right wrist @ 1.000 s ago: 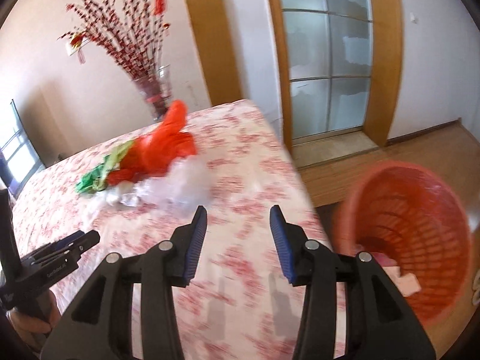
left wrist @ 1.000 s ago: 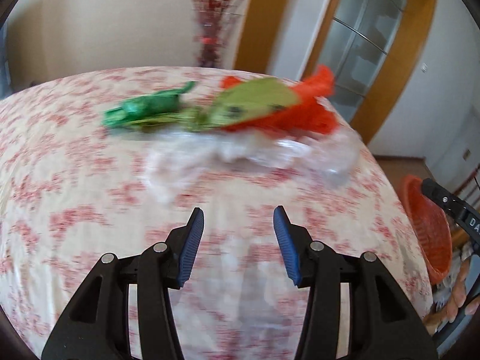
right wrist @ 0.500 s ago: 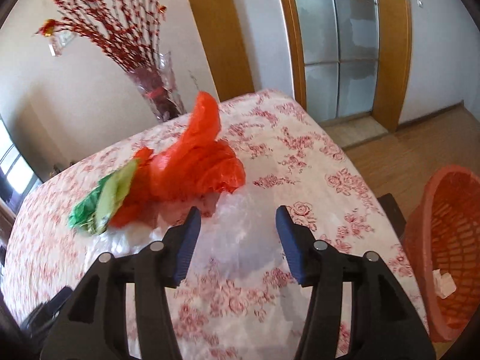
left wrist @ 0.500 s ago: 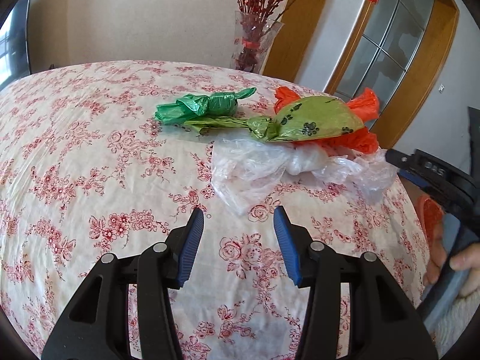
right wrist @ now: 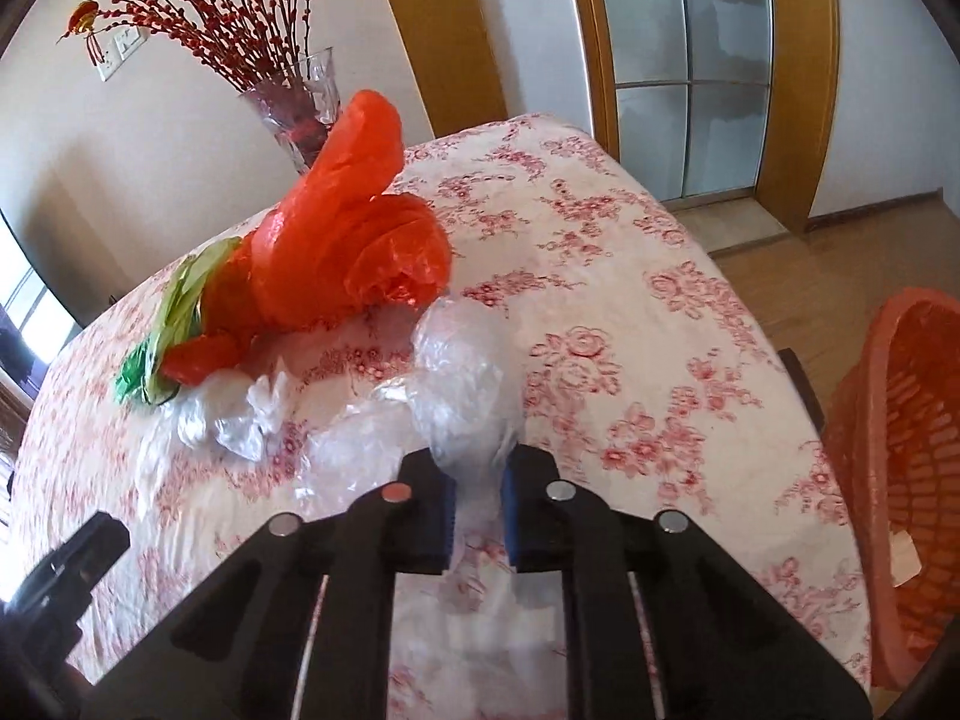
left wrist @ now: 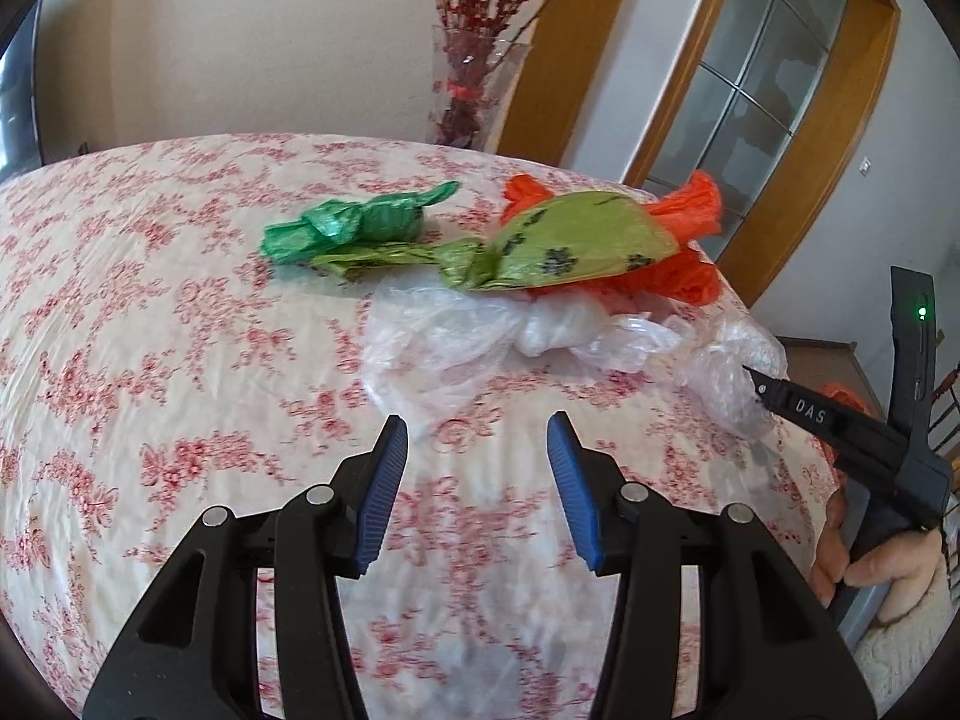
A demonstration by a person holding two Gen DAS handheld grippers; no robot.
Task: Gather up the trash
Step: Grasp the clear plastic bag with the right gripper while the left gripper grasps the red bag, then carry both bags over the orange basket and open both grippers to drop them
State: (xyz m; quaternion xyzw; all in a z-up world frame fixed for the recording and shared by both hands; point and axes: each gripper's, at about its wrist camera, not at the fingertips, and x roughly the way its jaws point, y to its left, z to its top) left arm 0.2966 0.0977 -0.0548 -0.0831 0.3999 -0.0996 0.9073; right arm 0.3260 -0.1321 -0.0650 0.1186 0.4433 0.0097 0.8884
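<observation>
Floral cloth in red and cream covers the worktop, with a vase of red branches at the upper left of the right wrist view. Right tongs are closing on the clear plastic bag, whose crumpled end sits between the blue pads; the bag's length runs away toward the left of that frame. An orange basket stands at the right edge, just beside the worktop. Left tongs hang half open and empty, well short of the pile: green bag, lime bag, orange bag. "DAS" shows on the right tongs' finger.
</observation>
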